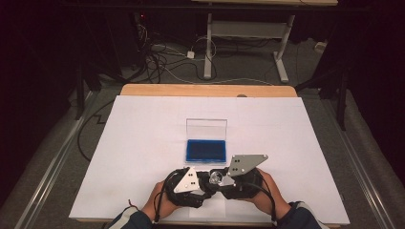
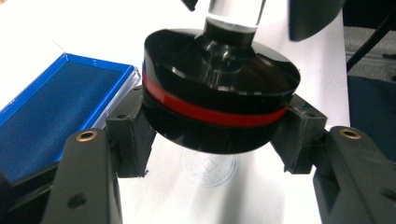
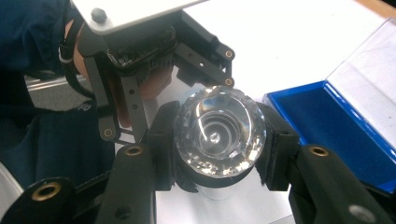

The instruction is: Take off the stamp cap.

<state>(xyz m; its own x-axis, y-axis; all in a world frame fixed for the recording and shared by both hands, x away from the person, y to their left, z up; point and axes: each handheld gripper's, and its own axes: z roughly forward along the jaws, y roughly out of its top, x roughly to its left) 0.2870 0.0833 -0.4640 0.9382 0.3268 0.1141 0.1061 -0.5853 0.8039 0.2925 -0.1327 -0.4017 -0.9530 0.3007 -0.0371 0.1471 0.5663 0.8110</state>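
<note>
Both hands rested at the near edge of the table (image 1: 143,124), close together, with the grippers pointing toward each other. The left gripper (image 2: 215,140) was closed on the black base (image 2: 219,107) of a stamp; its pads pressed the round base, which carried a red ring, from both sides. The right gripper (image 3: 217,140) was closed on the clear faceted knob (image 3: 219,133) at the other end of the same stamp. The stamp hung just above the white sheet (image 1: 143,143), between the two hands. Just behind it lay the open blue case (image 1: 206,150), with its clear lid (image 1: 206,129) standing upright. Nothing stood between the stamp and the case.
</note>
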